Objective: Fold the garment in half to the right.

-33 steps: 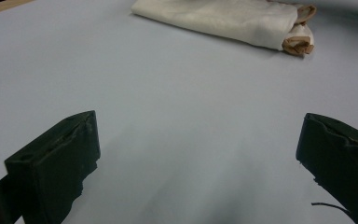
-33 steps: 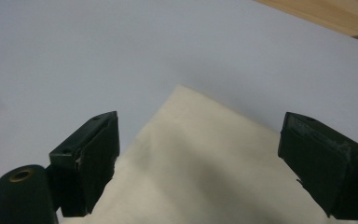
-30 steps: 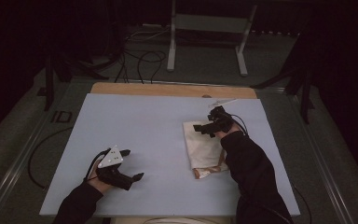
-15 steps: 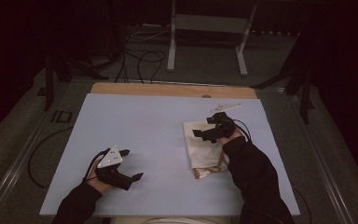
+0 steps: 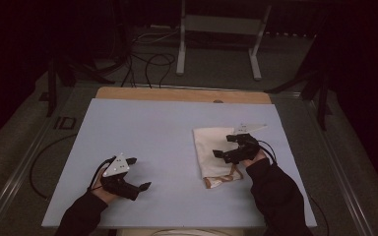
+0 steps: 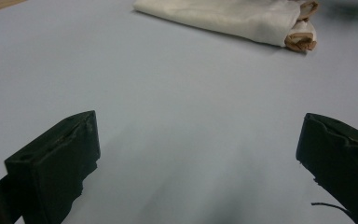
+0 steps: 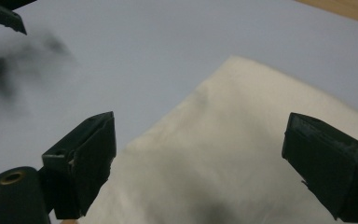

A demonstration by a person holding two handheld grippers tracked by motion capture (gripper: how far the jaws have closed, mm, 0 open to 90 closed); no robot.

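Where the high view looks down on the blue table, a folded cream cloth lies flat on its right half, a brown-patterned edge peeking out nearest the person. The right gripper hovers over it, jaws apart; the left gripper rests well away, also spread. From the left gripper view, the cloth looks thin, limp and light. From the right gripper view, its free corner seems the best place to pinch, since the fabric would likely sag and slide.
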